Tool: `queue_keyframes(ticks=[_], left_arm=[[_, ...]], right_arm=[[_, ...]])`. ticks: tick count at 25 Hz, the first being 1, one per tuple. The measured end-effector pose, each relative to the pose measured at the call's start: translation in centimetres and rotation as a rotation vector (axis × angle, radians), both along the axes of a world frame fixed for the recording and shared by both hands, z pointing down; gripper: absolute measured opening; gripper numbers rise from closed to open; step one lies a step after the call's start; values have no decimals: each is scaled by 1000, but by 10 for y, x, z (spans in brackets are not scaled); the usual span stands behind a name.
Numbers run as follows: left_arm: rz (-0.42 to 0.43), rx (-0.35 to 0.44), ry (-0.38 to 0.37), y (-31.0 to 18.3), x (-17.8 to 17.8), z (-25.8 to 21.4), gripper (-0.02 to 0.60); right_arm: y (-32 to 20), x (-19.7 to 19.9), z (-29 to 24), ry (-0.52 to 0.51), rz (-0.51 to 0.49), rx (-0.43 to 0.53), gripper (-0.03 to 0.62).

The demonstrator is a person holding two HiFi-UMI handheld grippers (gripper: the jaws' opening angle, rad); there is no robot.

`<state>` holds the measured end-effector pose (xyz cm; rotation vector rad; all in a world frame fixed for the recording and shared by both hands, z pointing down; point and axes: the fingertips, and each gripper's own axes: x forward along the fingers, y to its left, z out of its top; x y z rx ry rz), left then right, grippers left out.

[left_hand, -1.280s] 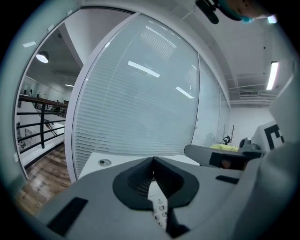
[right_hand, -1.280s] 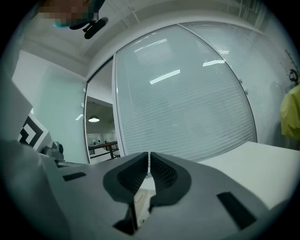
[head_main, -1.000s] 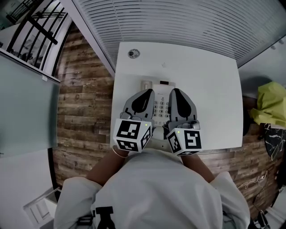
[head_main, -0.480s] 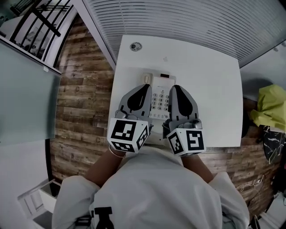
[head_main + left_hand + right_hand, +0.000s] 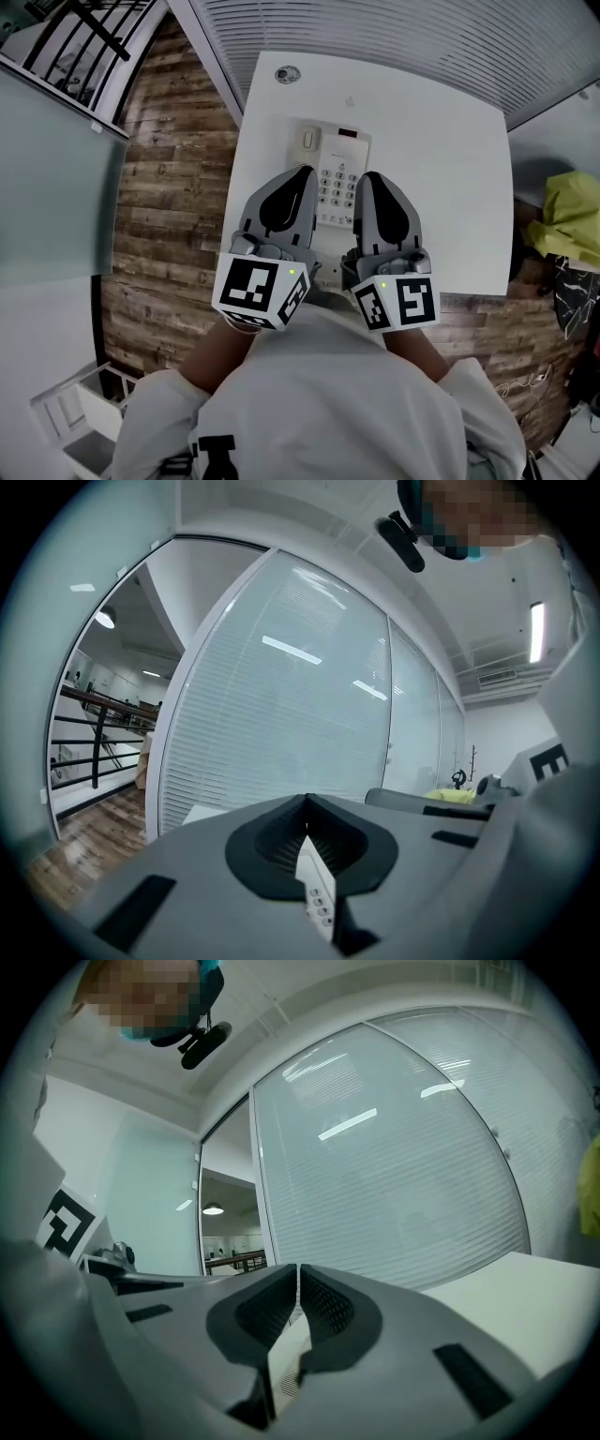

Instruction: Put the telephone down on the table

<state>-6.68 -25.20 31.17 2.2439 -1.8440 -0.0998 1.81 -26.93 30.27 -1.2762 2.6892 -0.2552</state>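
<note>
A cream desk telephone (image 5: 336, 169) with a keypad lies flat on the white table (image 5: 441, 187). Its near part is hidden under my two grippers. My left gripper (image 5: 302, 172) is shut and empty, its tip over the telephone's left side. My right gripper (image 5: 368, 178) is shut and empty too, its tip at the telephone's right edge. In the left gripper view the jaws (image 5: 306, 801) meet at the tip, and the telephone's keys (image 5: 317, 888) show beneath them. In the right gripper view a hairline slit stays between the jaws (image 5: 298, 1267), with the telephone (image 5: 284, 1358) below.
A small round object (image 5: 287, 75) sits at the table's far left corner. A glass wall with blinds (image 5: 375, 37) runs close behind the table. Wooden floor (image 5: 178, 216) lies to the left, a yellow bundle (image 5: 570, 211) to the right. The table's near edge is under my wrists.
Both grippers have drawn back toward the table's near edge, so more of the telephone's far part and keypad shows. The telephone stays flat on the table, and the jaws have stayed shut.
</note>
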Motion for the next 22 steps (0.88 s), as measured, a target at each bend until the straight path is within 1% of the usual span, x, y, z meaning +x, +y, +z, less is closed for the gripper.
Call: queue_keyframes(ticks=[6, 9, 17, 22], left_arm=[[19, 28, 8, 32, 6, -9, 5], [26, 38, 10, 55, 4, -14, 5], [60, 46, 5, 145, 4, -22, 5], [91, 53, 2, 193, 16, -25, 5]], right_arm=[[35, -2, -8, 7, -3, 29, 34], [59, -5, -10, 4, 5, 27, 34], [155, -18, -20, -10, 7, 47, 34], [208, -7, -18, -23, 41, 43, 34]])
